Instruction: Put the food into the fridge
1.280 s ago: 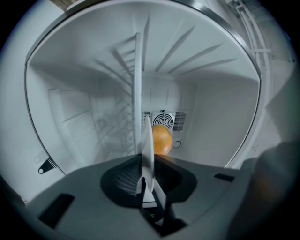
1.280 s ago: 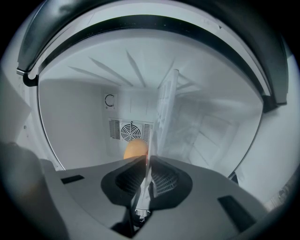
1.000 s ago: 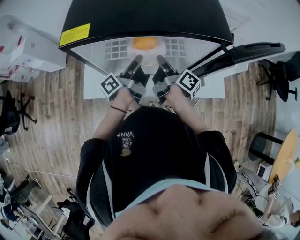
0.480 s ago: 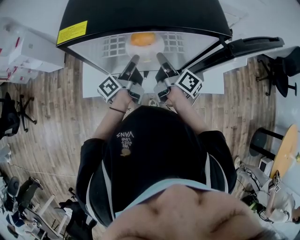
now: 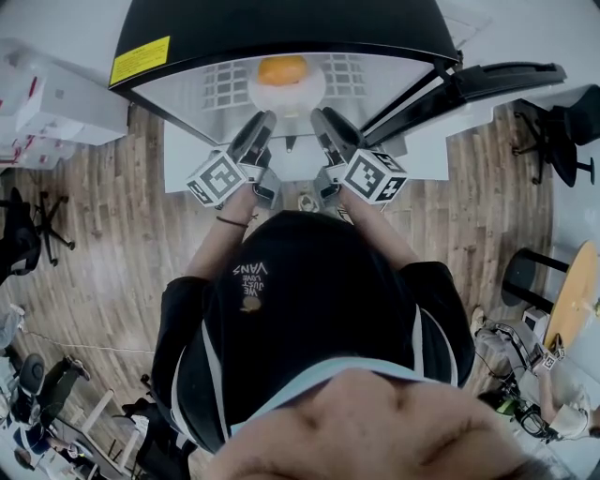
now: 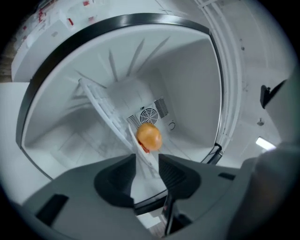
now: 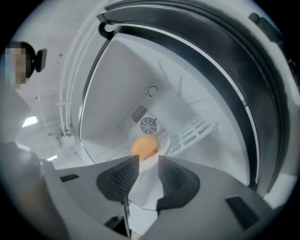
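Note:
An orange-bunned burger (image 5: pixel 283 70) sits on a white plate (image 5: pixel 289 94) on the shelf inside the open fridge (image 5: pixel 281 28). My left gripper (image 5: pixel 265 120) and right gripper (image 5: pixel 319 117) reach in side by side at the plate's near rim. In the left gripper view the burger (image 6: pixel 149 137) lies just beyond my left gripper (image 6: pixel 146 161), with the plate's edge (image 6: pixel 142 151) running into the gap. In the right gripper view the burger (image 7: pixel 145 146) and plate (image 7: pixel 143 187) lie ahead of my right gripper (image 7: pixel 148 161). Both sets of jaws have just been opening; the thin rim lies between them, unpressed.
A white wire shelf (image 6: pixel 101 101) and a round fan grille (image 7: pixel 150 125) are on the fridge's back wall. The fridge door (image 5: pixel 497 84) stands open to the right. White boxes (image 5: pixel 47 103) sit at left, office chairs (image 5: pixel 28 225) on the wooden floor.
The right gripper's jaws have come apart off the plate's rim. Both grippers have rolled about their own axes, their marker cubes turned. The plate and burger stay on the shelf.

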Demonstrator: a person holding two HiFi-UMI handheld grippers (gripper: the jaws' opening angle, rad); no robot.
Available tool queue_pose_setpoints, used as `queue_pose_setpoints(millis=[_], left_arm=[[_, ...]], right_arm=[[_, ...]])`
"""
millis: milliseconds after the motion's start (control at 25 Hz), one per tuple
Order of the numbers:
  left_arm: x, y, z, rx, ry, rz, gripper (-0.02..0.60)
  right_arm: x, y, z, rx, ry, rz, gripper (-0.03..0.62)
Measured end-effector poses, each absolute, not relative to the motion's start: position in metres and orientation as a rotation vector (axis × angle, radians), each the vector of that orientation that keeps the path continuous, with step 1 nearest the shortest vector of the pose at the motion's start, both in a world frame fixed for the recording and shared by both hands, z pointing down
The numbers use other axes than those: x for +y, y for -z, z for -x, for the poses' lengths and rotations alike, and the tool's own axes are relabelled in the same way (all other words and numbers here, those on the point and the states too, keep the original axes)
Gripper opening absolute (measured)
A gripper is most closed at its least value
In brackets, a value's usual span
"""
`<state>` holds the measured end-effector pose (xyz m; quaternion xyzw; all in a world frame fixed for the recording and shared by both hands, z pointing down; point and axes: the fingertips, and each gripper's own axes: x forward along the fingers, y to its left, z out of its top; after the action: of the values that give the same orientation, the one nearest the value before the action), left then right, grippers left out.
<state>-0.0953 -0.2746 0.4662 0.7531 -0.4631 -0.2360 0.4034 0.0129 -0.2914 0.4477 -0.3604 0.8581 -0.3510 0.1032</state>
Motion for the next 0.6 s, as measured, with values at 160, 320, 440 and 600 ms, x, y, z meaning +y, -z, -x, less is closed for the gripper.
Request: queue_pose_setpoints(millis=[160,320,440,600], left_arm=[[-0.27,-0.464,0.097,-1.244,0.509,-1.982,0.129],[-0.266,-0.462,0.096,-1.332,0.403,-2.085,0.129],[-0.263,-0.457,0.094,-1.414,0.284,-2.199,0.129],[-0.26,-0.457,0.087,-1.471,0.128,-2.308,0.129]], right_arm=[[-0.285,-0.438,-0.014,2.679,0.778,1.136,0.115],[-0.277,-0.434,-0.008,2.807,0.575,1.172,0.115],[-0.274,-0.437,-0.005,2.864,0.473,1.199,0.115],[-0.27,-0.441,-0.004,2.907,0.362,1.247,0.115]])
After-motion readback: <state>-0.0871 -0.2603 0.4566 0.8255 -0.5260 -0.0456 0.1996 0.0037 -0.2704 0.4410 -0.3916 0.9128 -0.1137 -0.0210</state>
